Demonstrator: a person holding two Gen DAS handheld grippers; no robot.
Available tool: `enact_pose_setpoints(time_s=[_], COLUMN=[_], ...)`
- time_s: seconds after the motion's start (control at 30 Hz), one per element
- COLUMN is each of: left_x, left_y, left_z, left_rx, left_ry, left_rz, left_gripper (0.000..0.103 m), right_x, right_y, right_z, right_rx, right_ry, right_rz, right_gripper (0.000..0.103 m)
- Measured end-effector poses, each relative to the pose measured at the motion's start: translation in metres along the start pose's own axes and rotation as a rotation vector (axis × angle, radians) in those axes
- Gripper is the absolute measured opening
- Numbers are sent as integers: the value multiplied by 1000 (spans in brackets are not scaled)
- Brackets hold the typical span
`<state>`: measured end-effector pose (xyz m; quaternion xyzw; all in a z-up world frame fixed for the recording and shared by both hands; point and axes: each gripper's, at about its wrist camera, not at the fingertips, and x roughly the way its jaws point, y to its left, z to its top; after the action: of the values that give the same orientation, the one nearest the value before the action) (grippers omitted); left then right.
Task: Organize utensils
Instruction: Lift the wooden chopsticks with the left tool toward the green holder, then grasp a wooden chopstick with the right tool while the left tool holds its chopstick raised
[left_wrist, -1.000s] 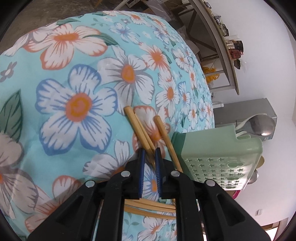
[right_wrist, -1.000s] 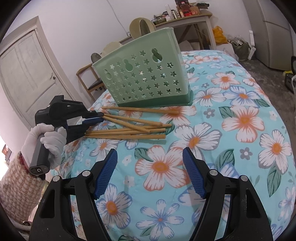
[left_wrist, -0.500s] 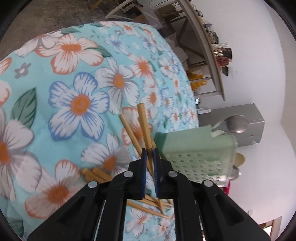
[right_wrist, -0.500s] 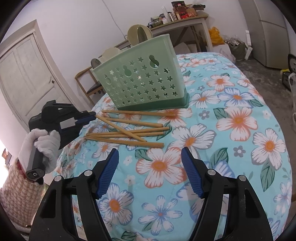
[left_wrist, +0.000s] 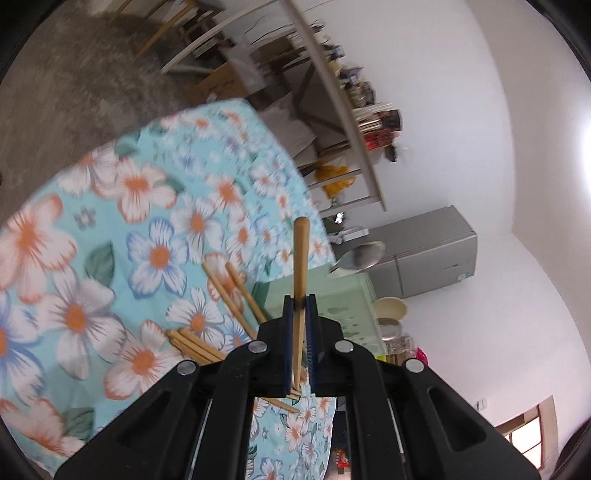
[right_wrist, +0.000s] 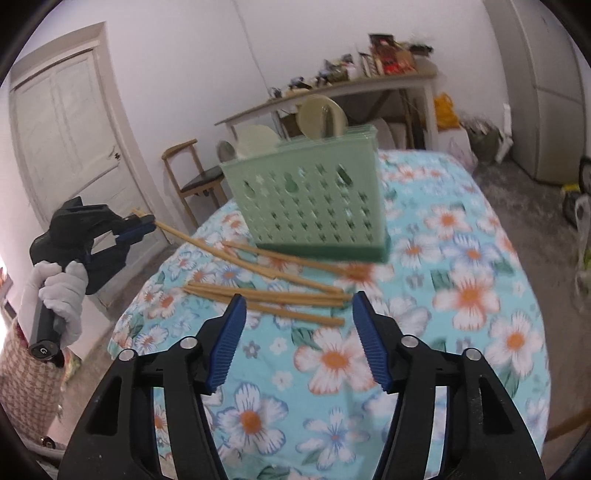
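Observation:
My left gripper (left_wrist: 300, 302) is shut on one wooden chopstick (left_wrist: 300, 254), which sticks out past the pads and hangs clear of the floral tablecloth (left_wrist: 155, 254). In the right wrist view a gloved hand holds this left gripper (right_wrist: 147, 223) at the table's left edge, and the chopstick (right_wrist: 221, 253) slants down toward the pile. Several loose chopsticks (right_wrist: 273, 295) lie in front of the green star-holed utensil caddy (right_wrist: 306, 206). A metal spoon (left_wrist: 360, 254) stands in the caddy (left_wrist: 343, 302). My right gripper (right_wrist: 297, 314) hovers above the cloth, its jaws closing with nothing between them.
Cream plates (right_wrist: 321, 114) rise behind the caddy. A wooden chair (right_wrist: 192, 173) and a cluttered shelf table (right_wrist: 332, 88) stand beyond the table. A grey fridge (right_wrist: 546, 92) is at the right and a door (right_wrist: 66, 140) at the left. The cloth (right_wrist: 461, 295) drops off all round.
My left gripper has risen and tilted up, lifting one chopstick off the pile. My right gripper's jaws have narrowed, and it has risen slightly.

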<state>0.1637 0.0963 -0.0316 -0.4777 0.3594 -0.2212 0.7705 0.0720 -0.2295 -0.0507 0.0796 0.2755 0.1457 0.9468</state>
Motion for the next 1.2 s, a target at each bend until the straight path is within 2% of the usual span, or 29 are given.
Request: enact_pose_setpoints(time_s=[0.2, 0.37, 0.47, 0.6, 0.8, 1.07, 1.2], left_x=[-48, -80, -96, -105, -114, -114, -115], left_y=[-10, -17, -22, -26, -20, -12, -17], left_z=[13, 23, 28, 32, 41, 51, 50], left_rx=[92, 188, 256, 324, 356, 352, 365], left_ry=[-104, -189, -233, -272, -314, -336, -347], left_rz=[-86, -119, -119, -89, -60, -52, -50], left_gripper=[5, 5, 5, 5, 5, 5, 5], right_x=[30, 76, 111, 155, 200, 239, 240], right_y=[31, 64, 84, 108, 130, 134, 132], right_z=[29, 44, 50, 55, 51, 46, 50], right_rx=[-183, -330, -421, -526, -659, -701, -674], right_ry=[4, 58, 116, 199, 305, 401, 408], right_rz=[61, 117, 153, 187, 193, 166, 161], right_gripper=[41, 34, 28, 26, 25, 19, 10])
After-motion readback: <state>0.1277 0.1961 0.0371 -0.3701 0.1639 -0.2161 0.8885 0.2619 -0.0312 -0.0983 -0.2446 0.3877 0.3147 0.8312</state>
